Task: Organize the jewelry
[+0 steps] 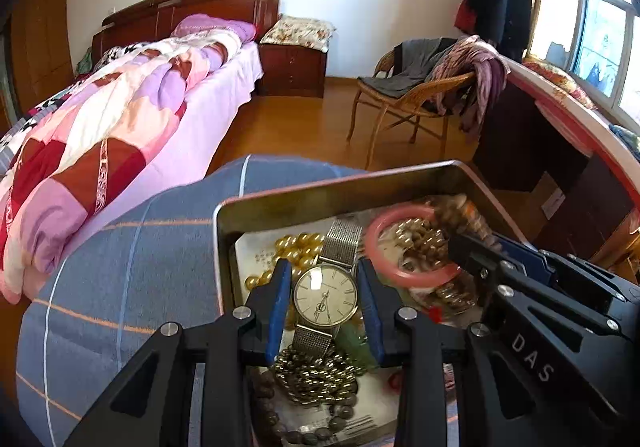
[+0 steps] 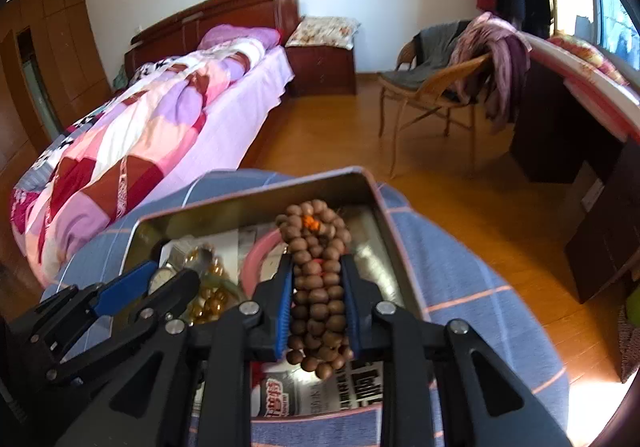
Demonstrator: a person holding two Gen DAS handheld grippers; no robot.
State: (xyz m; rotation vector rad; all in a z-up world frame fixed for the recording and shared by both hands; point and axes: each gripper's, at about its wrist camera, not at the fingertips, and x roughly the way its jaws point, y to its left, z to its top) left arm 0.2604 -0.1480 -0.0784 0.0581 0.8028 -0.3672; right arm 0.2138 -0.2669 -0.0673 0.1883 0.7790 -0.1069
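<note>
L claw (image 1: 325, 301) clamps wristwatch (image 1: 325, 297), R claw (image 2: 318, 305) clamps brown bead bracelet (image 2: 316, 287): lower both slow into tin (image 2: 256, 203), w/o snagging.

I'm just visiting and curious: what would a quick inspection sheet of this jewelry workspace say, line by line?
Surface: blue checked cloth under an open metal tin.
Job's things: silver mesh-strap watch, pink bangle, gold bead strand, chain necklace, brown wooden bead string, all in or over the tin.
Clutter: printed paper lining the tin.
Grippers: left tool straddles the watch; whether it is gripped is unclear. Right tool is closed on the wooden beads.
Cables: nothing seen.
Surroundings: bed with patchwork quilt, wicker chair draped with clothes, window.
</note>
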